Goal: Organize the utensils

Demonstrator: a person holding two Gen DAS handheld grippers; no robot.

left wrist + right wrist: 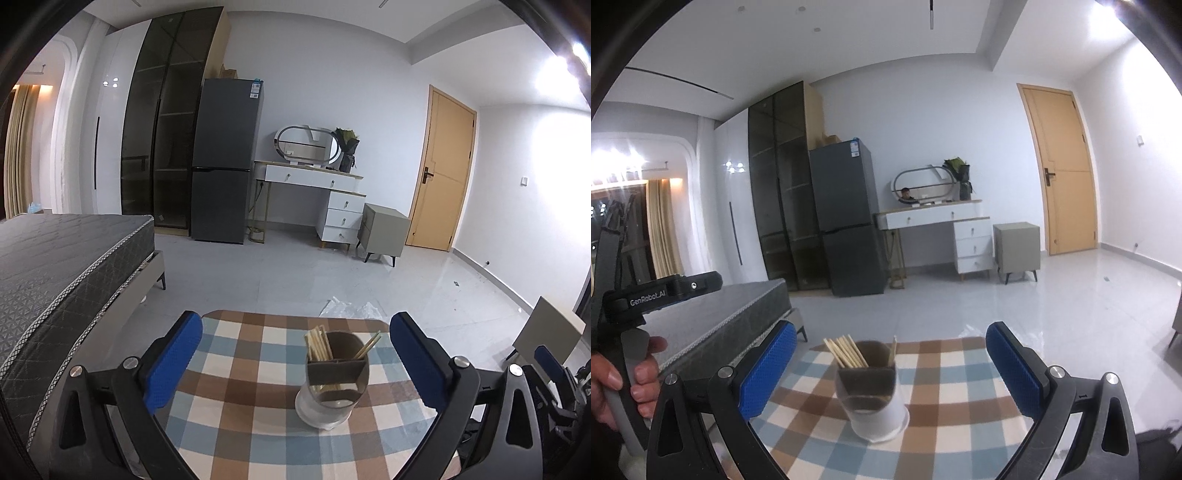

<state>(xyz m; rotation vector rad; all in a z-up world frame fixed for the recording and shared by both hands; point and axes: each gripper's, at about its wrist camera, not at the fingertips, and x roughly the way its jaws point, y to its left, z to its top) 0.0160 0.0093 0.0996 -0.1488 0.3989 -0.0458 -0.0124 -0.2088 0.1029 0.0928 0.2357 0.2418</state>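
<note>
With the chopsticks (320,343) standing in the divided holder (334,380) at mid-table on the checked cloth (236,391), we hold left gripper (295,365) and right gripper (890,373) spread wide, empty, flanking it, presumably retracted for clearance.

The table (258,369) wears matt checked cloth. The holder (334,384) looks smooth, brown above, glossy white below, with pale wooden chopsticks (318,347) at its 11 o'clock. Textured blue rubbery fingers (173,360) sit on matt black plastic. The floor (295,273) is glossy tile.
</note>
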